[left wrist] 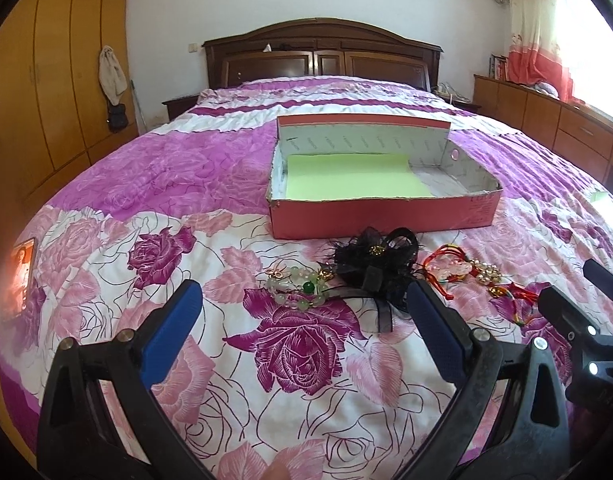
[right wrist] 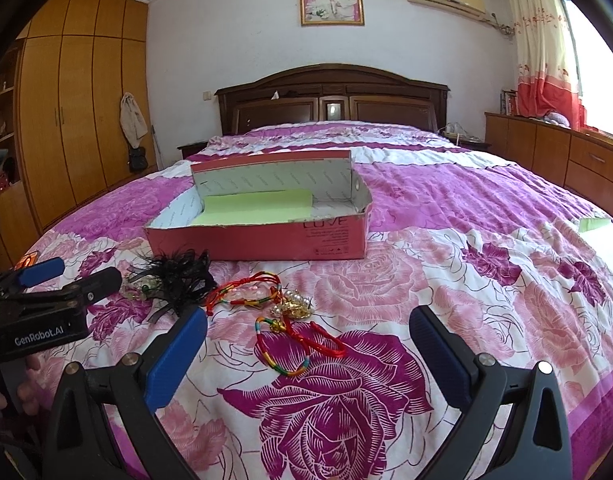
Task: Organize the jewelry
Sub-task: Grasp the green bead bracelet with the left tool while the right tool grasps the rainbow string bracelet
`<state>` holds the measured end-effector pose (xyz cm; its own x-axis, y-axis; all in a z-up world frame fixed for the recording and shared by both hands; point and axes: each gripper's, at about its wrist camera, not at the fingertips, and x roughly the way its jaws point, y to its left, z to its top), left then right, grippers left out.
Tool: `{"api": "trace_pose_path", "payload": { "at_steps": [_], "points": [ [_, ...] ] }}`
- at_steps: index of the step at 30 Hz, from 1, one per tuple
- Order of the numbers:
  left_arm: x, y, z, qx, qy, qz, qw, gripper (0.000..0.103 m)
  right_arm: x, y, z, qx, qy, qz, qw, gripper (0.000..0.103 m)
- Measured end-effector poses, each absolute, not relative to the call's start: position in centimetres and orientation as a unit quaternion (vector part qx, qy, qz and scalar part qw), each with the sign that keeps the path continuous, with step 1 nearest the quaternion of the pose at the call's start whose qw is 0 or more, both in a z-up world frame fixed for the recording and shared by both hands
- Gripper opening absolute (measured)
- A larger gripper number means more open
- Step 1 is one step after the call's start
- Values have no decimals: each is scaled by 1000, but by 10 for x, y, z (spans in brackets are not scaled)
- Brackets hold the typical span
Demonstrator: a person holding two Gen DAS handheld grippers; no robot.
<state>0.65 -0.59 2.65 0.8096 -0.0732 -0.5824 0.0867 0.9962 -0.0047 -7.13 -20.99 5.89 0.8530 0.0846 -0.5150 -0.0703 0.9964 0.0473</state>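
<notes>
A pink cardboard box (left wrist: 386, 218) (right wrist: 258, 240) with a green paper lining sits open on the bed. In front of it lie a pale green bead bracelet (left wrist: 298, 290), a black feathered hair ornament (left wrist: 374, 266) (right wrist: 182, 276), red cord bracelets (left wrist: 446, 266) (right wrist: 246, 292), a gold and pearl piece (left wrist: 486, 274) (right wrist: 294, 306) and a multicoloured cord bracelet (right wrist: 302, 344). My left gripper (left wrist: 302, 304) is open just short of the bead bracelet and holds nothing. My right gripper (right wrist: 308, 324) is open around the multicoloured bracelet without touching it.
The floral pink bedspread (right wrist: 426, 280) covers the whole bed up to a dark wooden headboard (right wrist: 330, 96). Wooden wardrobes (right wrist: 66, 120) stand at left and a low cabinet (right wrist: 566, 152) at right. A pale green paper (right wrist: 598, 226) lies near the right bed edge.
</notes>
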Motion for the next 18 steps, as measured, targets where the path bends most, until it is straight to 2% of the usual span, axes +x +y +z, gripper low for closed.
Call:
{"api": "trace_pose_path", "payload": {
  "at_steps": [10,16,18],
  "points": [
    [15,8,23,3,349,-59,935,95,-58,-231,60,44,321,43,945,102],
    [19,13,17,-12,369,-66,927,95,-45,-239,50,65,364,49,928,79],
    [22,15,16,-16,375,-68,924,95,-40,-238,45,69,379,62,921,68]
  ]
}}
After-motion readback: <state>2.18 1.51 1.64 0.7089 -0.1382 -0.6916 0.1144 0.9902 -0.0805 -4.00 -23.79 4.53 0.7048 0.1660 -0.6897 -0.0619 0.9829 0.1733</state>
